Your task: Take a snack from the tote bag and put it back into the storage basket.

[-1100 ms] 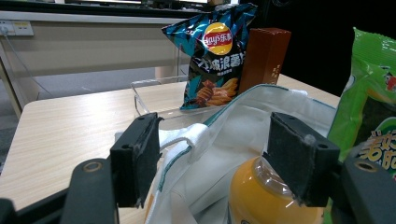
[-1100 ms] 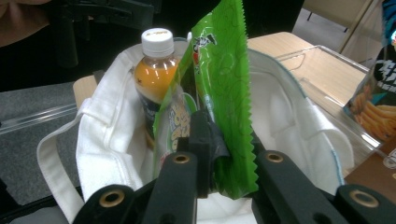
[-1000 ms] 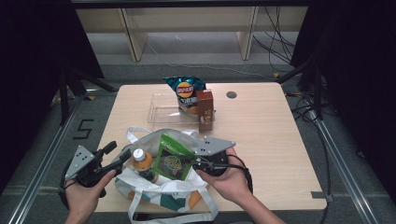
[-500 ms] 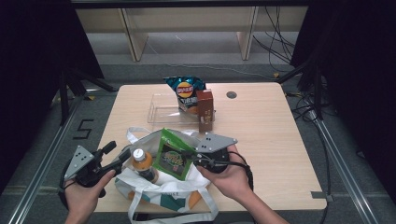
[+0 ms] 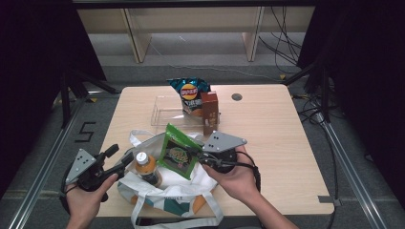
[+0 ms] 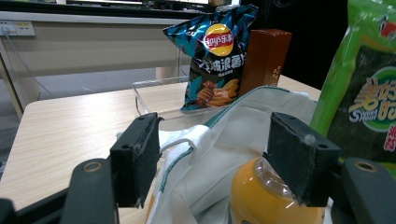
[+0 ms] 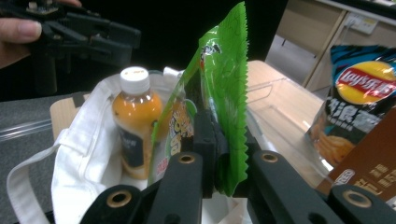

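Blue crisp bag [image 6: 215,58] reads "Lay's"; green snack packet [image 7: 219,98] sits clamped in right jaws.

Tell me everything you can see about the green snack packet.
The green snack packet is a flat, glossy plastic pouch with a zigzag-cut edge, a dark printed panel and a round logo. It stands tilted over the open white bag, beside the orange drink bottle. The right gripper is shut on its edge, with a black pad on each side. Nothing else visibly touches it.
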A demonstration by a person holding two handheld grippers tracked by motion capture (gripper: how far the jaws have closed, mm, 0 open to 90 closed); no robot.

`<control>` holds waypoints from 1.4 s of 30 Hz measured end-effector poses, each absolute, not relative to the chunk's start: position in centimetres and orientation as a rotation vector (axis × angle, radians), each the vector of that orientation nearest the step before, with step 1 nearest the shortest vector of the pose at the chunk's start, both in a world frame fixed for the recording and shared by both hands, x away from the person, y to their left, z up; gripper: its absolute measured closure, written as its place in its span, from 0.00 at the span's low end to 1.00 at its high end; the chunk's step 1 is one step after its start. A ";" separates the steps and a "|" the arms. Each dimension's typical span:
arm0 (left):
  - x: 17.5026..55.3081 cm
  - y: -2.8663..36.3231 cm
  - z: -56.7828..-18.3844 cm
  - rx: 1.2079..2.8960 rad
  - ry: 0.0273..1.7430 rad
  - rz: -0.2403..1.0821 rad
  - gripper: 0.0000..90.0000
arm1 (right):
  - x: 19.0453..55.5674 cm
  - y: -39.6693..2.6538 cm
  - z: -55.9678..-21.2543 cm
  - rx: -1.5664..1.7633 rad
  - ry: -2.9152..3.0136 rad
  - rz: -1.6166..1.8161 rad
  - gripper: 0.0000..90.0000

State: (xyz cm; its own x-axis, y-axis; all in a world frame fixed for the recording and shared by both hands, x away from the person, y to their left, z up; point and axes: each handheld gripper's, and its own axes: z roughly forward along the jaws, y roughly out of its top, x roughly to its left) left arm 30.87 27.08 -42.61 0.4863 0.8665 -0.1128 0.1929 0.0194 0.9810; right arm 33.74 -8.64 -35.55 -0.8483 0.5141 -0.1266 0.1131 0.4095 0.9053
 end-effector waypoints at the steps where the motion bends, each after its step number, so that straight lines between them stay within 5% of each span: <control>1: 30.8 27.1 -42.5 1.499 0.980 0.680 0.37 | 33.8 -8.6 -35.5 0.542 2.256 1.438 0.95; 42: 30.8 27.0 -42.5 1.497 0.978 0.681 0.37 | 35.5 -9.6 -32.9 0.603 2.103 1.480 0.96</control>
